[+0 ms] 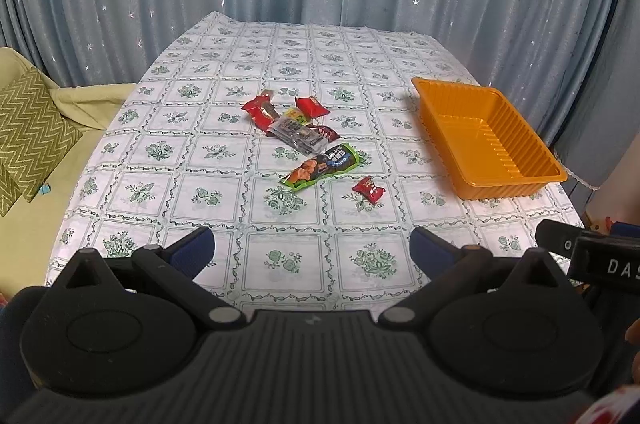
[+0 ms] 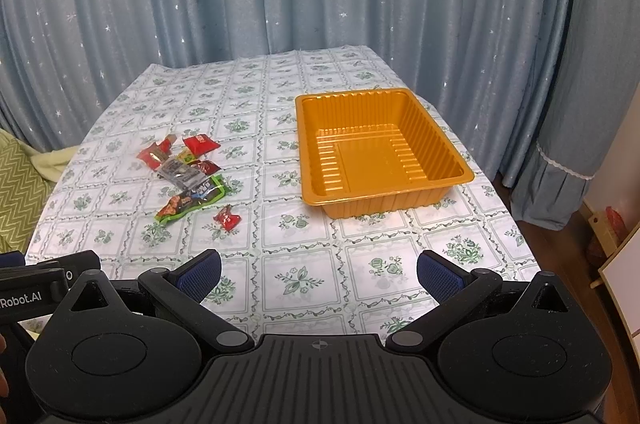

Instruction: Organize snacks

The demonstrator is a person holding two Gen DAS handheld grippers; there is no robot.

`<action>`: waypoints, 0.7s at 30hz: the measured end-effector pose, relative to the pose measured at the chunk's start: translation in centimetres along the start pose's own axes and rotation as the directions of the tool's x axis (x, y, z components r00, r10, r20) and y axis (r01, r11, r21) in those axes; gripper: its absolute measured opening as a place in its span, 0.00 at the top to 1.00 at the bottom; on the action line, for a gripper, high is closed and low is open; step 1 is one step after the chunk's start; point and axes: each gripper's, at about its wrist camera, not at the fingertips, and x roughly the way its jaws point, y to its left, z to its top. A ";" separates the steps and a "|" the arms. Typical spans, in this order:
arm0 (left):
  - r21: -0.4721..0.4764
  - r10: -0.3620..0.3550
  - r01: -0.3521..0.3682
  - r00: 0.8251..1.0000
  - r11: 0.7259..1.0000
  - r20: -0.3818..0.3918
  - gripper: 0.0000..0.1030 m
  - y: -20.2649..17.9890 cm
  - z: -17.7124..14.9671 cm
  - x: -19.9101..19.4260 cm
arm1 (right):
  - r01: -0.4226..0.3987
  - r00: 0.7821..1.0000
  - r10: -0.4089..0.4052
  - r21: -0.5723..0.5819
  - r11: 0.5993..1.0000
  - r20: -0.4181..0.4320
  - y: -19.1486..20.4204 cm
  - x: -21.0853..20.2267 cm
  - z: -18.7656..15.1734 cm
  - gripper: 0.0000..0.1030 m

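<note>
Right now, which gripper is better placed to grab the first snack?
Probably the left gripper: the snack pile lies straight ahead of it. The right gripper faces the orange tray.

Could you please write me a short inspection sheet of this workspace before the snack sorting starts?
Surface: table under a white cloth with green floral squares.
Job's things: orange tray holds nothing, set to the right of the snacks; green packet, clear packet and small red packets lie in a loose pile; one red candy lies apart, nearest the tongs.
Clutter: nothing seen.
Grippers: left tongs and right tongs both open, above the near edge, holding nothing.
Cables: nothing seen.
Surroundings: blue star-print curtain behind; green zigzag cushion to the left.
</note>
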 end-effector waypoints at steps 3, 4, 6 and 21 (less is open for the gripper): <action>-0.001 0.000 0.000 1.000 1.000 -0.001 0.00 0.0 0.1 0.0 | -0.001 1.000 0.001 0.001 1.000 0.000 0.0 0.0 0.1 0.00; 0.000 -0.001 0.001 1.000 1.000 0.000 0.00 0.0 0.1 0.0 | -0.001 1.000 0.001 0.002 1.000 0.000 0.0 0.0 0.1 0.00; -0.001 -0.001 0.001 1.000 1.000 0.000 0.00 0.0 0.1 0.0 | 0.000 1.000 0.000 0.001 1.000 0.000 0.0 0.0 0.0 0.00; 0.000 -0.002 0.002 1.000 1.000 -0.001 0.00 0.0 0.0 0.0 | -0.001 1.000 0.001 0.001 1.000 0.001 0.0 0.0 0.0 0.00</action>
